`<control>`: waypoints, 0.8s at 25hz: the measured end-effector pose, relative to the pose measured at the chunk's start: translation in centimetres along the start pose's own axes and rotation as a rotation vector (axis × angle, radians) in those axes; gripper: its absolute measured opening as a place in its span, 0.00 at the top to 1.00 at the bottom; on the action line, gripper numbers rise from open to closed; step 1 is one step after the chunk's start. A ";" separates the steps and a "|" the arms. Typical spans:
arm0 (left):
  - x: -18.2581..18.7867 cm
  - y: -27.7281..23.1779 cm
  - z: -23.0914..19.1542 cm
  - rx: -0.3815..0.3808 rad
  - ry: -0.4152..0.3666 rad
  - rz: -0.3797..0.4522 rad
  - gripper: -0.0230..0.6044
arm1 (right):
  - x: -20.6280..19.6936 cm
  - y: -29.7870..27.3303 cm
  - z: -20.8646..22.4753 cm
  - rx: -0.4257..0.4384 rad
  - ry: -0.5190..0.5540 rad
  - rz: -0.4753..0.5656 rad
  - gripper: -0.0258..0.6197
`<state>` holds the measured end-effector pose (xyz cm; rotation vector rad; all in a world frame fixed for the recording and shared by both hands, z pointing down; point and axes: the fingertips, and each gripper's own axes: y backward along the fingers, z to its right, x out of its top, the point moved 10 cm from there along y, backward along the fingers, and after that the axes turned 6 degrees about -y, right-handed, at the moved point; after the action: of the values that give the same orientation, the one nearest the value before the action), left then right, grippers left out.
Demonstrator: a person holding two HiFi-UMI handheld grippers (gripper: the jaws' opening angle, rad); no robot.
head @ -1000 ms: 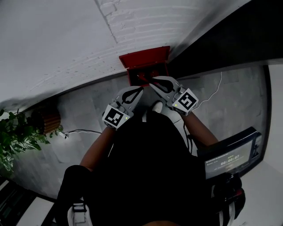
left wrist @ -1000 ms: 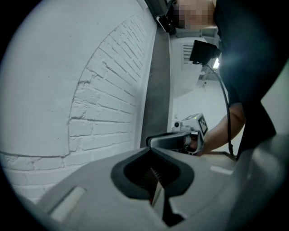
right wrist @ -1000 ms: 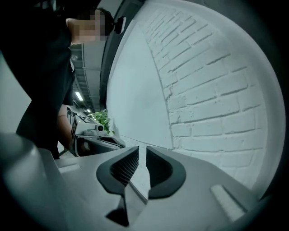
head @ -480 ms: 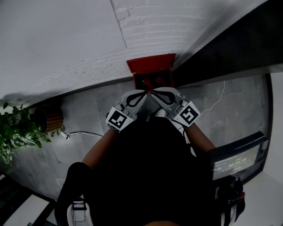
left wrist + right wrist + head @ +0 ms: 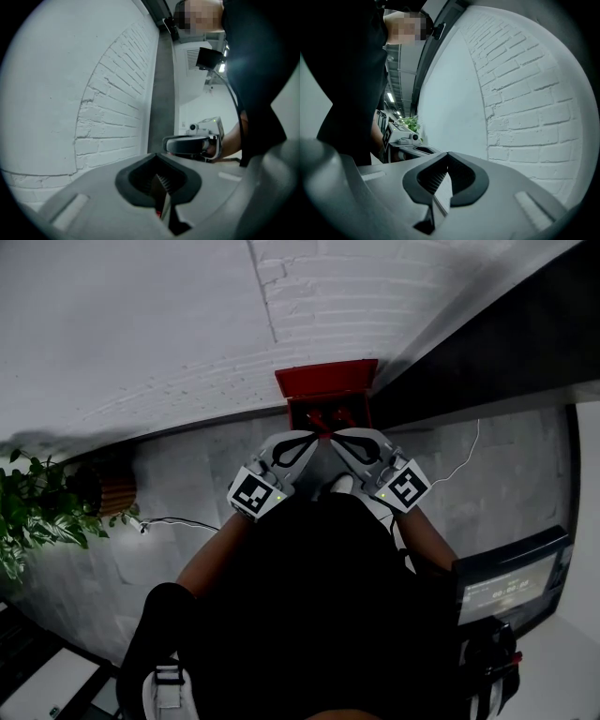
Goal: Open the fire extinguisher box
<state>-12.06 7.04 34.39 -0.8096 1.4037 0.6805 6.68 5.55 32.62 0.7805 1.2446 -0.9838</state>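
Note:
The red fire extinguisher box stands against the white brick wall, straight ahead of me in the head view. Its front shows a dark opening with red shapes inside. My left gripper and right gripper meet tip to tip just in front of that opening. In the left gripper view the left gripper has its jaws together, with a small red glint at the tips. The right gripper has just been closing and is shut, with nothing seen between its jaws. Whether either tip touches the box is hidden.
A potted plant and a brown basket stand at the left, with a cable lying on the grey floor. A machine with a lit screen stands at the right. A dark wall panel adjoins the box.
Both grippers rose toward the box and their tips came together in front of it. The box front now shows a dark opening with red shapes.

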 end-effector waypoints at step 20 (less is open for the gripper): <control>0.0 -0.3 0.2 -0.008 0.019 -0.011 0.96 | -0.4 0.4 0.6 -0.027 -0.036 0.006 0.95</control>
<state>-11.70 7.05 34.45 -0.8317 1.4136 0.6717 7.25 5.28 33.10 0.7421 1.2211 -0.9702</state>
